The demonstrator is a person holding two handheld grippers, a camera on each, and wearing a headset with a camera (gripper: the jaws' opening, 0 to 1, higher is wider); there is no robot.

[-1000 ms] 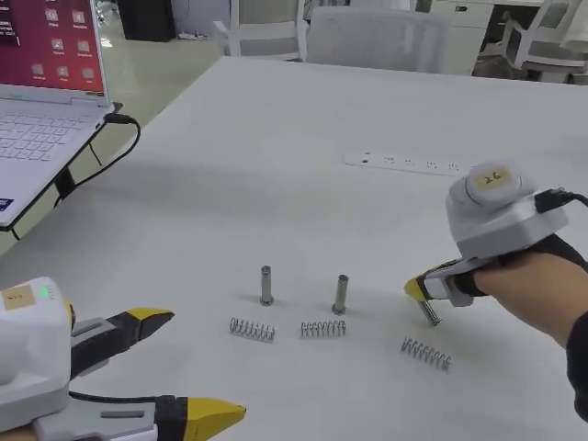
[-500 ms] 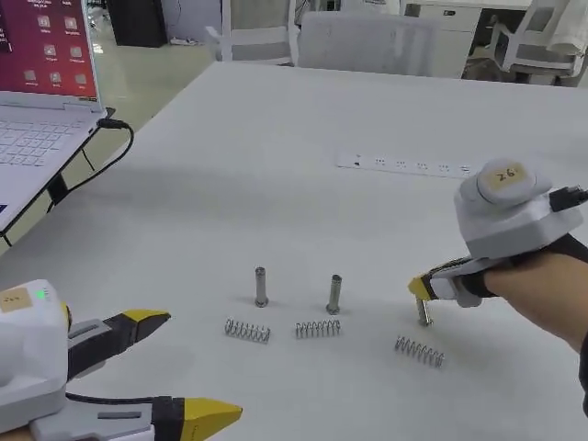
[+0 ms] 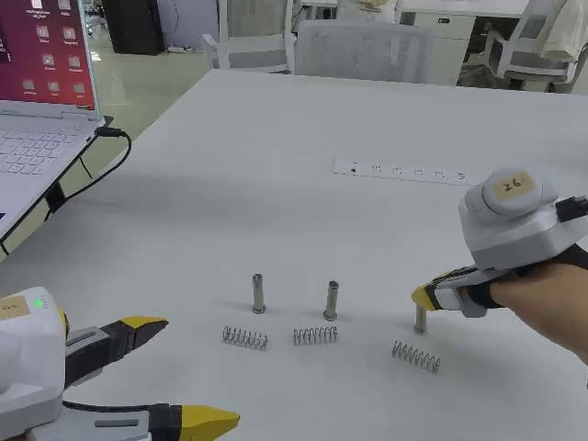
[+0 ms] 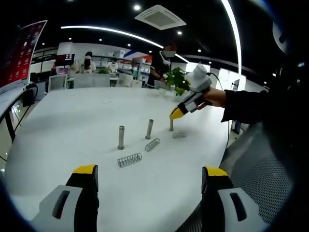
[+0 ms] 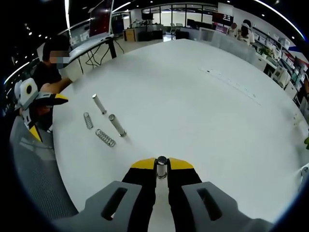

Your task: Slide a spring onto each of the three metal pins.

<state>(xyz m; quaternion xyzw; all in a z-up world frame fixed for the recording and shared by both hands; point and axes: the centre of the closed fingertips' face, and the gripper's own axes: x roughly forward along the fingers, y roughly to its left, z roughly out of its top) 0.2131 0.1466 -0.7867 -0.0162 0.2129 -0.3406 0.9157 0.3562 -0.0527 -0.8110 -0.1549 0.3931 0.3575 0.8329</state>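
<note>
Pin (image 3: 421, 320) sits pinched by my right gripper (image 5: 161, 164); I'd hold it upright. My left gripper (image 4: 150, 170), jaws spread, should fetch the spring (image 3: 415, 356).

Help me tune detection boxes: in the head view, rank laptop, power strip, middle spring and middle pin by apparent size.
Largest: laptop, though cropped
power strip
then middle spring and middle pin, too alike to rank

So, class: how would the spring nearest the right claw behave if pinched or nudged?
Lying on its side on the smooth table, the spring would probably roll if nudged. Its thin open coils suggest it's light and may squash or flick away when pinched.
</note>
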